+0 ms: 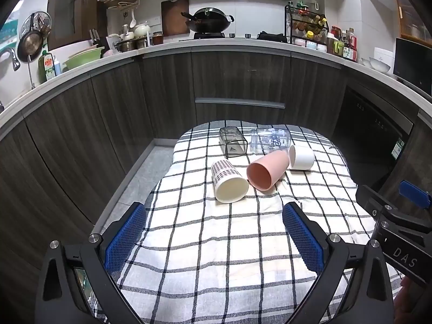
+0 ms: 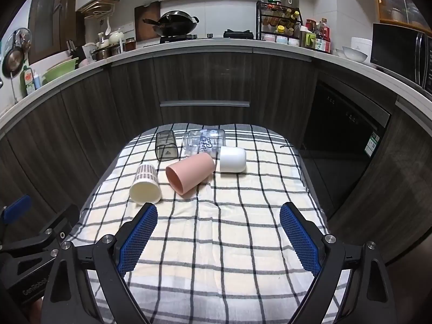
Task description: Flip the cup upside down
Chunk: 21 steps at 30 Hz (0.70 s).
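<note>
Both claws hang released over the checked-cloth desk (image 2: 216, 243).
Left claw (image 1: 214, 239) and right claw (image 2: 218, 239) grip nothing; beyond lie a plaid-patterned cream cup (image 2: 145, 184), pink plastic cup (image 2: 189, 173), white cup (image 2: 232, 159), all on their sides.

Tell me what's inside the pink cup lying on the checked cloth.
The pink cup lies on its side, mouth toward the cameras. What shows of its inside is bare pink wall, with nothing in it. The deepest part near the base is shadowed, so a small item there cannot be ruled out.
</note>
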Available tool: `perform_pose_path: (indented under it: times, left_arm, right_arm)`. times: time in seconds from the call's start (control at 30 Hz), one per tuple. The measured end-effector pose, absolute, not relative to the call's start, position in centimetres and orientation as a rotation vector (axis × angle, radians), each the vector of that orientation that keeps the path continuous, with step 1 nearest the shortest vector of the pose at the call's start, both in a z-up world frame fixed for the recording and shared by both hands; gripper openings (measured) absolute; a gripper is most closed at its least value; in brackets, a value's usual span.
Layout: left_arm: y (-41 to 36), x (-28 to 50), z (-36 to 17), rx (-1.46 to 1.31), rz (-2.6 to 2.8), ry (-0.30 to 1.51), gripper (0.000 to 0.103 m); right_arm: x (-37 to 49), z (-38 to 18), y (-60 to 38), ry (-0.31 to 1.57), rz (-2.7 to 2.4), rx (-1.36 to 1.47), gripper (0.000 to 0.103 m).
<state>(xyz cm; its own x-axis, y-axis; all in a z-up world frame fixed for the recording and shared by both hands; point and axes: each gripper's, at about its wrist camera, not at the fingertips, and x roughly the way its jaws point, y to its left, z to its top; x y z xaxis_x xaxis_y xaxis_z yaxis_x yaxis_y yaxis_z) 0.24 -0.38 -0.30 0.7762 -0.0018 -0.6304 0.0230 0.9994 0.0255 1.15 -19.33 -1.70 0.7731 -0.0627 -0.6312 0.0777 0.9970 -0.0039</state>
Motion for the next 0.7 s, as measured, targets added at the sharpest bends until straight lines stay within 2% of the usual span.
perform_pose_path:
  times: [0.7]
  left_arm:
    - [-0.05, 0.15, -0.4, 0.025, -0.014, 0.686, 0.103]
  right_arm:
    - [1.18, -1.85, -19.37, 0.684, -0.075, 0.024, 0.092]
